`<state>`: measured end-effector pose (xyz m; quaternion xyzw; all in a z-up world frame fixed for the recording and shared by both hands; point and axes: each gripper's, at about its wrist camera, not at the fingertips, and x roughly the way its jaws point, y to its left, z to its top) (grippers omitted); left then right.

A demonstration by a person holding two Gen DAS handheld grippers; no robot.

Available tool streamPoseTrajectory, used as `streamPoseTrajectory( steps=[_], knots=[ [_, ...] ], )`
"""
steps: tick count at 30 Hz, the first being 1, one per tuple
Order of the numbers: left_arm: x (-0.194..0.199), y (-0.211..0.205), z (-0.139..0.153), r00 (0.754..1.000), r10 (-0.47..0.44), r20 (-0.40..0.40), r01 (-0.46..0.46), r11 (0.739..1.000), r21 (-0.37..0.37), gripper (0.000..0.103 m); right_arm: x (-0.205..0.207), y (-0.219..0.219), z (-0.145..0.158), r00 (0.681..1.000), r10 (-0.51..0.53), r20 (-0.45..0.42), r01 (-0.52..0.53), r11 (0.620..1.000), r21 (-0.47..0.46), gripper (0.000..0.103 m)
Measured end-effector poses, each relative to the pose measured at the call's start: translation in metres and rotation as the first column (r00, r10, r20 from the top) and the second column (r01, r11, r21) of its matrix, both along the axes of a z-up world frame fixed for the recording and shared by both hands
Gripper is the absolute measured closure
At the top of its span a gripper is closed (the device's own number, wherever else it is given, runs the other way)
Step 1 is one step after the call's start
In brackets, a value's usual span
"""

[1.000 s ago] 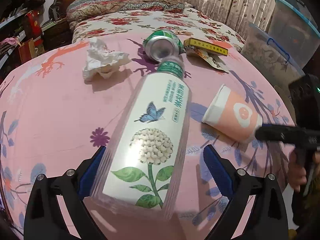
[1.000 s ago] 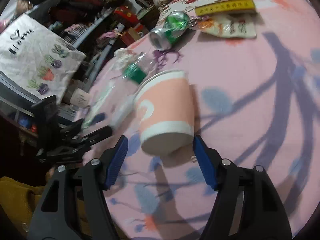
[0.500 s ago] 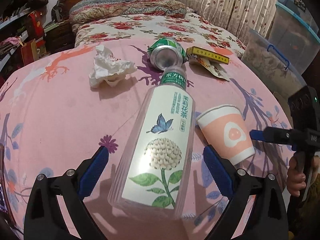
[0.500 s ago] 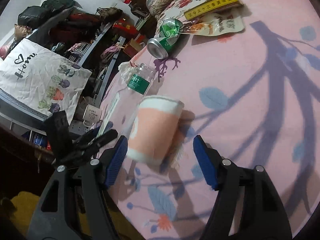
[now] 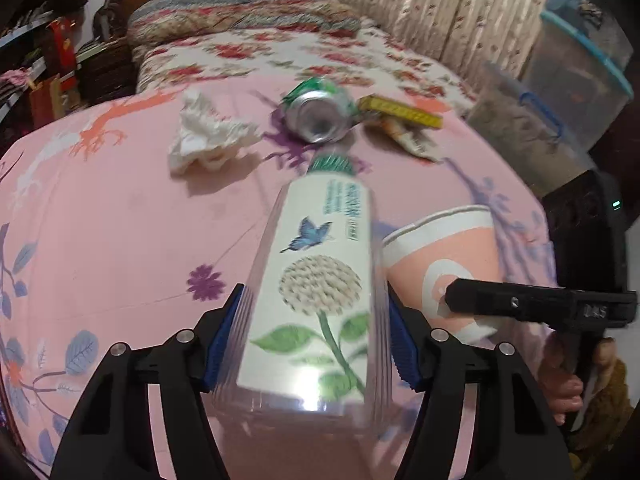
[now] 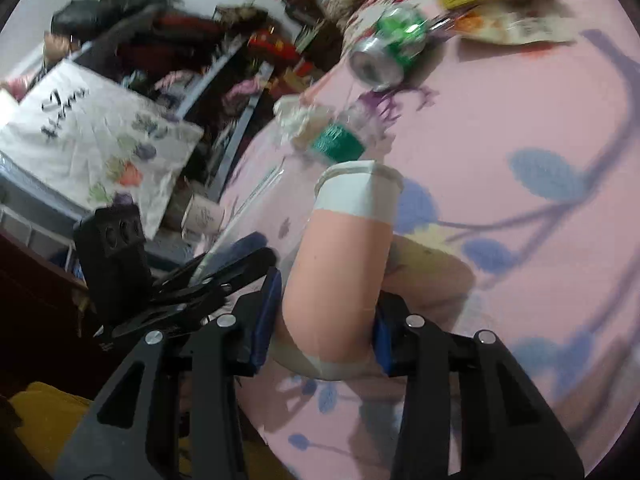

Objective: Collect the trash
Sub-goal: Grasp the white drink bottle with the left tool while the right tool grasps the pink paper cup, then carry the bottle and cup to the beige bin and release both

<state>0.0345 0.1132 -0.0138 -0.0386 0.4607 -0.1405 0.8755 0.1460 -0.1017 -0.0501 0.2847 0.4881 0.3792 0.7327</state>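
A clear plastic bottle (image 5: 316, 288) with a flower label and green cap lies on the pink sheet, cap pointing away. My left gripper (image 5: 316, 340) is closing, and its blue pads press the bottle's lower sides. A pink and white paper cup (image 6: 344, 256) lies beside the bottle. My right gripper (image 6: 320, 316) is closing too, with its pads squeezing the cup's body. In the left wrist view the cup (image 5: 444, 256) sits right of the bottle, with a black finger of the right gripper across it. The bottle's green cap (image 6: 338, 144) shows beyond the cup's rim.
A crumpled white tissue (image 5: 204, 136), a crushed green can (image 5: 320, 114), a yellow box (image 5: 400, 110) and a snack wrapper (image 5: 412, 140) lie farther up the sheet. Clear storage bins (image 5: 568, 92) stand at the right. Cluttered shelves and a white tote bag (image 6: 88, 132) stand past the left edge.
Both grippers have narrowed from wide open onto their objects: the left pads now touch the bottle, the right pads now squeeze the cup. The cup has swung to point its rim away.
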Motion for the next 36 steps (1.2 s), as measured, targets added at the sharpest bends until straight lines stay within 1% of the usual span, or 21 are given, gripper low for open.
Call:
streamPoseTrajectory(
  steps=[2,4,7,9,11,14,17,18,20,22,23,24,26,27,28,29,30,31,33,34,36],
  knots=[
    [-0.003,-0.008,0.008,0.999,-0.027,0.023,0.027,1.000,-0.010,0.043,-0.008,-0.025,0.000,0.998,-0.060,-0.004,0.060,0.998,0.026,0.060],
    [-0.004,-0.019,0.013,0.998,-0.060,0.036,0.061,0.998,-0.012,0.044,-0.015,-0.048,0.001,0.993,-0.121,0.003,0.121,0.992,0.019,0.060],
    [-0.005,-0.038,0.016,0.993,-0.112,0.043,0.112,0.994,-0.008,0.044,-0.026,-0.081,0.000,0.980,-0.198,-0.005,0.198,0.980,0.033,0.060],
    [-0.005,-0.047,0.017,0.990,-0.137,0.041,0.138,0.990,-0.022,0.045,-0.034,-0.102,0.000,0.972,-0.234,-0.004,0.234,0.971,0.039,0.060],
    [-0.002,-0.056,0.018,0.986,-0.163,0.035,0.165,0.985,-0.052,0.045,-0.039,-0.119,0.003,0.963,-0.270,0.004,0.270,0.962,0.047,0.060],
    [0.003,-0.070,0.023,0.981,-0.193,0.037,0.195,0.977,-0.090,0.045,-0.045,-0.145,0.009,0.946,-0.322,0.032,0.320,0.946,0.056,0.060],
    [0.011,-0.089,0.029,0.973,-0.227,0.050,0.231,0.968,-0.097,0.045,-0.052,-0.169,0.012,0.926,-0.376,0.047,0.373,0.926,0.052,0.060],
    [0.014,-0.098,0.031,0.968,-0.245,0.052,0.249,0.964,-0.097,0.045,-0.054,-0.179,0.012,0.920,-0.389,0.052,0.387,0.921,0.046,0.060],
    [0.020,-0.118,0.036,0.955,-0.292,0.060,0.297,0.949,-0.105,0.045,-0.061,-0.200,0.014,0.896,-0.438,0.069,0.437,0.899,0.029,0.060],
    [0.025,-0.146,0.042,0.933,-0.351,0.076,0.357,0.928,-0.105,0.045,-0.069,-0.226,0.016,0.862,-0.500,0.086,0.500,0.866,0.020,0.060],
    [0.028,-0.165,0.045,0.918,-0.388,0.086,0.395,0.913,-0.099,0.045,-0.073,-0.238,0.016,0.844,-0.529,0.091,0.529,0.848,0.017,0.060],
    [0.031,-0.180,0.047,0.906,-0.415,0.090,0.422,0.901,-0.096,0.045,-0.078,-0.255,0.017,0.817,-0.569,0.095,0.571,0.821,0.014,0.060],
    [0.040,-0.218,0.051,0.872,-0.480,0.092,0.488,0.868,-0.095,0.045,-0.087,-0.289,0.015,0.768,-0.634,0.094,0.636,0.772,0.012,0.060],
    [0.045,-0.235,0.051,0.859,-0.503,0.092,0.511,0.855,-0.092,0.045,-0.092,-0.305,0.015,0.740,-0.666,0.094,0.668,0.744,0.010,0.060],
    [0.049,-0.254,0.051,0.846,-0.526,0.091,0.533,0.842,-0.086,0.045,-0.098,-0.329,0.016,0.696,-0.711,0.098,0.715,0.700,0.002,0.060],
    [0.055,-0.280,0.051,0.826,-0.557,0.088,0.563,0.823,-0.076,0.045,-0.101,-0.343,0.016,0.672,-0.734,0.100,0.738,0.675,-0.003,0.060],
    [0.058,-0.299,0.050,0.811,-0.579,0.086,0.584,0.809,-0.066,0.045,-0.105,-0.363,0.016,0.636,-0.764,0.105,0.769,0.639,-0.010,0.060],
    [0.061,-0.319,0.049,0.794,-0.602,0.085,0.607,0.793,-0.055,0.045,-0.107,-0.375,0.016,0.616,-0.780,0.108,0.786,0.618,-0.015,0.060],
    [0.069,-0.365,0.046,0.757,-0.649,0.074,0.653,0.757,-0.039,0.045,-0.108,-0.404,0.015,0.566,-0.816,0.119,0.824,0.565,-0.049,0.060],
    [0.073,-0.383,0.044,0.745,-0.663,0.068,0.666,0.745,-0.035,0.045,-0.107,-0.422,0.013,0.536,-0.835,0.124,0.844,0.530,-0.080,0.060],
    [0.082,-0.424,0.037,0.724,-0.688,0.050,0.690,0.723,-0.032,0.045,-0.102,-0.439,0.011,0.516,-0.847,0.129,0.856,0.504,-0.112,0.059]
  ],
)
